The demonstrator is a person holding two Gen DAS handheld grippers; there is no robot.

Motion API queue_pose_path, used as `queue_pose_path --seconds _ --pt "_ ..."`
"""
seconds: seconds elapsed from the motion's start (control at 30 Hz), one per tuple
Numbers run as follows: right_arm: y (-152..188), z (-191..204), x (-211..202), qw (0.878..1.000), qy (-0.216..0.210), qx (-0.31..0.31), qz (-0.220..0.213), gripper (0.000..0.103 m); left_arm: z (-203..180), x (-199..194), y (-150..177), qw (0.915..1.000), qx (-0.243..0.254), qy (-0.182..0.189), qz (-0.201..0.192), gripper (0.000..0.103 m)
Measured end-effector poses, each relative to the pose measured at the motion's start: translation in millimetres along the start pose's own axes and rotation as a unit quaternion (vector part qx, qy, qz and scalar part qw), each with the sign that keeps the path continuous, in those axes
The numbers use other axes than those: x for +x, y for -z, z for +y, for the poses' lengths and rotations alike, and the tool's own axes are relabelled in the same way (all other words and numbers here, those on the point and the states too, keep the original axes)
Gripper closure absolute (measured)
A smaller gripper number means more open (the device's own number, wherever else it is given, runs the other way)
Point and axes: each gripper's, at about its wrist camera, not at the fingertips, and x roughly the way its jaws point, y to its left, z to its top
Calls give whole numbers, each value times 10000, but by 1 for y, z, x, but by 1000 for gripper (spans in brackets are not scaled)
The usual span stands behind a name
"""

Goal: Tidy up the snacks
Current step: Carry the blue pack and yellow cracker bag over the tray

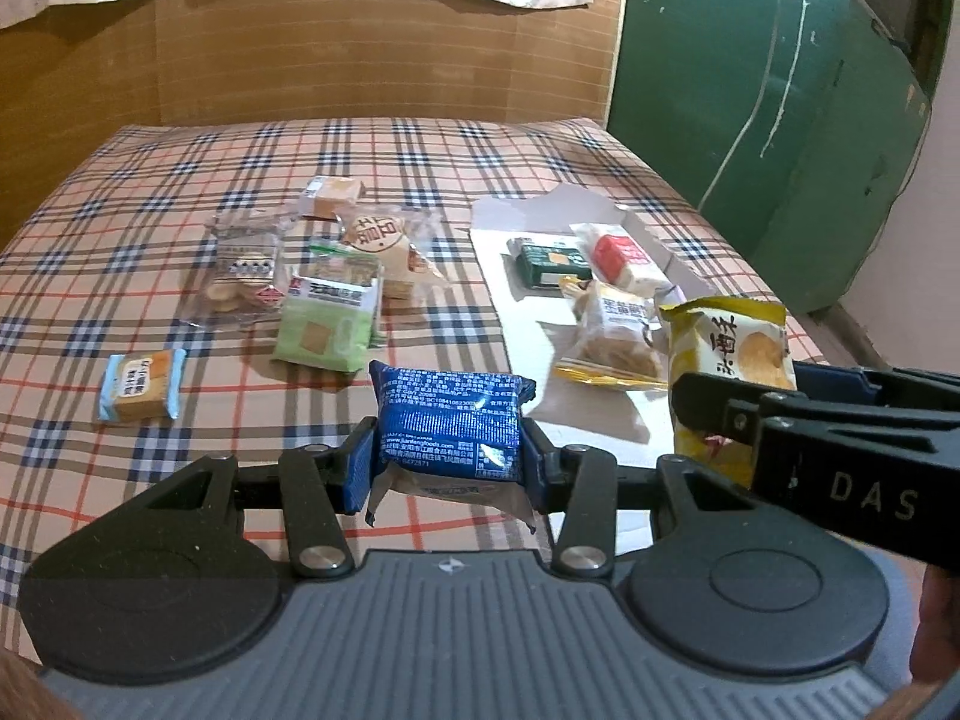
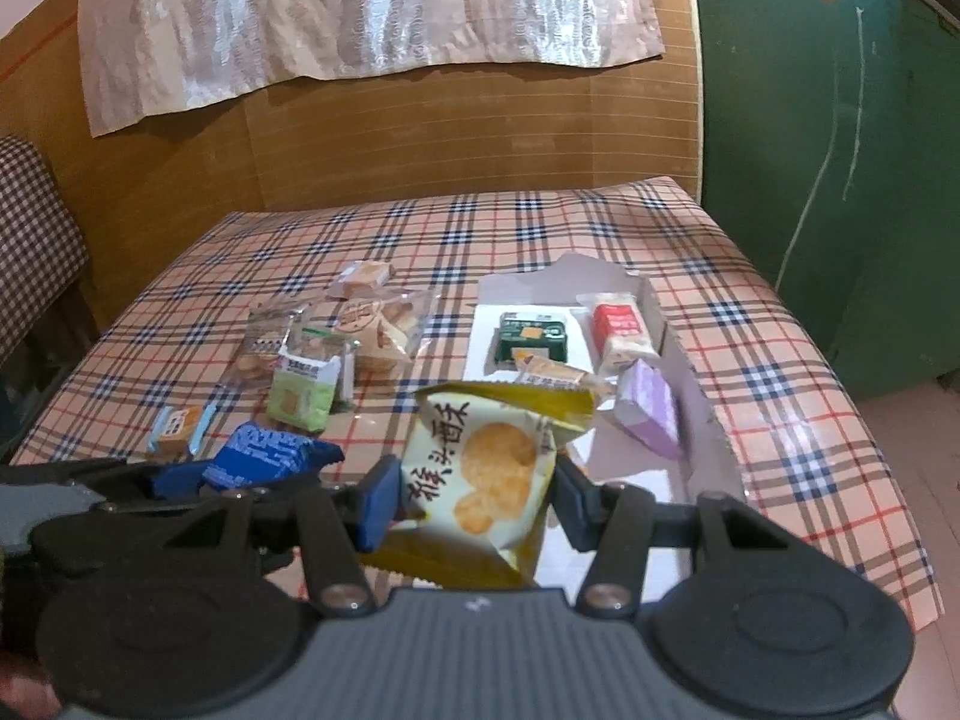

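Note:
My left gripper (image 1: pixel 447 456) is shut on a blue snack packet (image 1: pixel 450 426), held above the plaid tablecloth (image 1: pixel 150 228). My right gripper (image 2: pixel 474 495) is shut on a yellow cracker packet (image 2: pixel 480 474) with round crackers printed on it. The same yellow packet (image 1: pixel 729 354) shows at the right of the left wrist view, and the blue packet (image 2: pixel 270 453) at the lower left of the right wrist view. A white shallow box (image 2: pixel 528 300) on the right holds a green packet (image 2: pixel 531 342), a red-and-white packet (image 2: pixel 618 324), a purple packet (image 2: pixel 651 408) and an orange-brown one (image 2: pixel 558 372).
Loose snacks lie left of the box: a light green packet (image 1: pixel 327 324), clear cookie bags (image 1: pixel 240 267), a beige round-label bag (image 1: pixel 384 246), a small orange box (image 1: pixel 333 195) and a light blue packet (image 1: pixel 141 387). A green cabinet (image 1: pixel 780 90) stands at the right, a wooden wall behind.

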Motion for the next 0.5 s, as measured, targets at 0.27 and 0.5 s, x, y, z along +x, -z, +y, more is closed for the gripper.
queue_pose_path --seconds 0.27,0.5 --pt "2 -19 1 9998 145 155 13 50 -21 1 0 9997 129 187 30 51" --pt "5 -38 1 9992 265 301 45 50 -36 7 1 9992 142 352 137 51"
